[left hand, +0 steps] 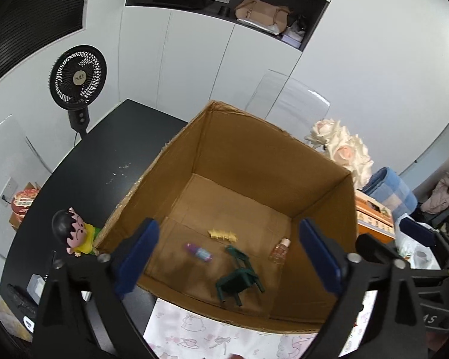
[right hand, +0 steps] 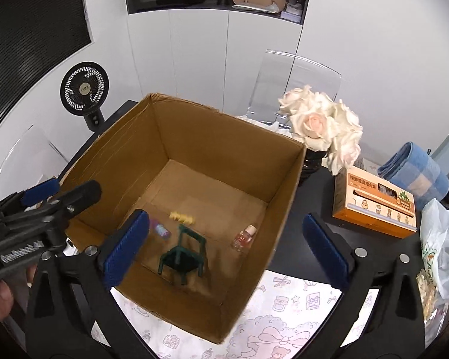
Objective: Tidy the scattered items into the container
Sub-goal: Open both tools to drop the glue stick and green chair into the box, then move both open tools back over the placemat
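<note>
four small things down on the floor of the open cardboard box (right hand: 194, 137): a toy green chair (right hand: 182, 257) on its side, a purple tube (right hand: 161, 229), a yellow hair clip (right hand: 182, 217), a little clear bottle (right hand: 244, 237). left gripper (left hand: 227, 260) and right gripper (right hand: 224, 251) both spread wide above the box, holding nothing. outside, just beside the box's left wall, a cartoon figurine (left hand: 74, 233) on the dark table (left hand: 104, 155). probably near done, with the figurine perhaps left.

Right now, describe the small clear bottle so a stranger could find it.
Look inside the open cardboard box on the black table. On its floor, right of the green toy chair, lies the clear bottle, the only see-through item, with pinkish contents.
</note>
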Demonstrator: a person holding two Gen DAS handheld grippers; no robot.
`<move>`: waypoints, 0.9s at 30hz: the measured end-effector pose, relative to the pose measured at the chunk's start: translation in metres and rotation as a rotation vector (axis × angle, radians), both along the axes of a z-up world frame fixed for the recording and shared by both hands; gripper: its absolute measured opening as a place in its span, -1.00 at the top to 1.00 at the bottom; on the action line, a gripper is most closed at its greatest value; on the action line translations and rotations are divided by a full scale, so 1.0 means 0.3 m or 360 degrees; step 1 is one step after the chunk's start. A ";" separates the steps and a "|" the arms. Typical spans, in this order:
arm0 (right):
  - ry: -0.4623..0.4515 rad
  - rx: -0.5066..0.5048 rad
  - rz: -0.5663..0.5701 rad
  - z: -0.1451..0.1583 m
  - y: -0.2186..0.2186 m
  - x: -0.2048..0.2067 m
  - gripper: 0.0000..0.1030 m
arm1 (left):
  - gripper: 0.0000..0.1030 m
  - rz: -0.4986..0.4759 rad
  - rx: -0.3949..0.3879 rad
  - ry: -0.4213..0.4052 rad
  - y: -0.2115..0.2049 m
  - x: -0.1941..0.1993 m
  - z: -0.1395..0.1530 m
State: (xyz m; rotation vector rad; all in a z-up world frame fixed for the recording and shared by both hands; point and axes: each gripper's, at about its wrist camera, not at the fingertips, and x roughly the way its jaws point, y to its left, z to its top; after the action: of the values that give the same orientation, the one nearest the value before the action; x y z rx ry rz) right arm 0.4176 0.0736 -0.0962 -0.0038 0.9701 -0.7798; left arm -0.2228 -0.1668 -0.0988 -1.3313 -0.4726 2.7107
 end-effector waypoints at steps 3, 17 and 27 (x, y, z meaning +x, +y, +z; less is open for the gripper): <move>0.0024 -0.0003 0.0008 -0.001 -0.001 -0.015 -1.00 | -0.99 -0.0011 -0.0019 0.0018 0.015 0.008 0.007; 0.0044 -0.0047 -0.0001 0.010 0.028 -0.104 -1.00 | -0.99 -0.0073 -0.0022 0.0055 0.073 0.041 0.023; -0.0007 -0.0025 -0.0111 0.056 -0.011 -0.312 -1.00 | -0.99 -0.0185 -0.0031 0.0139 0.218 0.111 0.049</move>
State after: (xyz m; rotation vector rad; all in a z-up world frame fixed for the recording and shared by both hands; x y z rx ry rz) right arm 0.3239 0.0703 -0.0794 0.0184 0.9641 -0.8514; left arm -0.1894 -0.1013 -0.0842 -1.1989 -0.3506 2.6712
